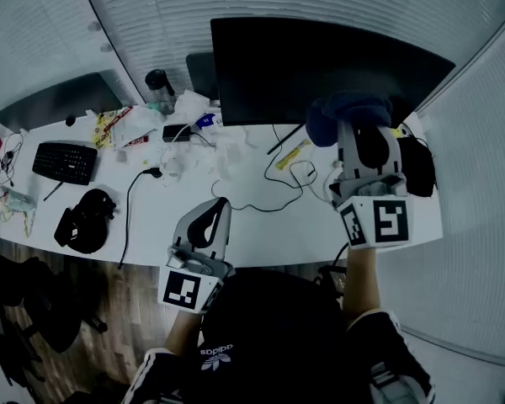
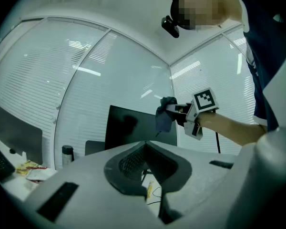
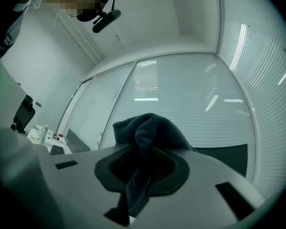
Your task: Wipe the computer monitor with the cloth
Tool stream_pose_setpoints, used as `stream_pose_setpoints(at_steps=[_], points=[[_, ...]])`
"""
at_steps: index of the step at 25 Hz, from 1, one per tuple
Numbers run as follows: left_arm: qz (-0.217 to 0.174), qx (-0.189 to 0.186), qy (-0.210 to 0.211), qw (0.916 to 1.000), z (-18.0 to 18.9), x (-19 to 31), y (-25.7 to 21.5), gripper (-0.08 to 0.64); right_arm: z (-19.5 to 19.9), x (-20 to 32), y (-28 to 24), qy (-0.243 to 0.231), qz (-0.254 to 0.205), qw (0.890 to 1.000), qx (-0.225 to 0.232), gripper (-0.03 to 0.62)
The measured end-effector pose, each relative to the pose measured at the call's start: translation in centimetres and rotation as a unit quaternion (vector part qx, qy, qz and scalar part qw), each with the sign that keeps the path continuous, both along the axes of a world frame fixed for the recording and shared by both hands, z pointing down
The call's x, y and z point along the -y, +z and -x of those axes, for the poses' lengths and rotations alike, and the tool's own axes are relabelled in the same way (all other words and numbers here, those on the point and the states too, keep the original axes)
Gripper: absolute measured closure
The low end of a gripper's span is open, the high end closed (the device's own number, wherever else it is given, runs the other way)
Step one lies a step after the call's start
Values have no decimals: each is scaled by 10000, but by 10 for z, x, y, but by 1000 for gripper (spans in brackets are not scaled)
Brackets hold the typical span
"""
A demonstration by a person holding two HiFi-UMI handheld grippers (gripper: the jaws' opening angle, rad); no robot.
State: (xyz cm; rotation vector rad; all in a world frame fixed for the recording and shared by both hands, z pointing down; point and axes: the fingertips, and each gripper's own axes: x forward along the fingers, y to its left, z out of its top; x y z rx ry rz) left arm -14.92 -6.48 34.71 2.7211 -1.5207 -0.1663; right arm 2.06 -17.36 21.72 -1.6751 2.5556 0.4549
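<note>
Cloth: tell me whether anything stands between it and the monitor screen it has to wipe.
Nothing visible stands between them. The right claw is shut on the cloth, bunched right in front of the monitor, near its lower right part. The cables lie lower, on the desk, out of that path.

A long white desk (image 1: 261, 225) runs crosswise beneath both tongs, its near edge under the left gripper (image 1: 220, 208). Below that edge, off to the left gripper's left, brown wooden plank floor (image 1: 109, 310) shows. White horizontal slatted blinds (image 1: 151, 15) cover the wall ahead of the tongs. A second blind-covered wall (image 1: 480, 183) closes in just right of the right gripper (image 1: 366, 141). Bright strip-light reflections (image 3: 145, 99) lie across the slats above the right gripper.
</note>
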Motion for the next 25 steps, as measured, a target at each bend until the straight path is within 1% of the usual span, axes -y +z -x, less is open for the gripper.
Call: stream_pose_setpoints(at_steps=[2,7,10,16,20,25], points=[[-18,-3,58,10000,-20,-10,-2,555,-27,-24,7,45,59,10000,-17,543],[97,-47,90,9999,-70,-46,3,555,-85,-86,41,129,431,9990,58,543],[-15,-121,187,9998,-100,-71,0,555,-110,-123,61,100,658,9977,100,543],[54,-68,138,9999,-142,-123,7,555,-142,-185,87,-127,934,9955,125,543],[126,-91,62,9999,-160,-152,13,555,-164,-222,101,-103,1054,9943,88,543],[112,-5,185,9998,-174,-170,13,555,-178,-246,117,-10,1194,9928,-108,543]])
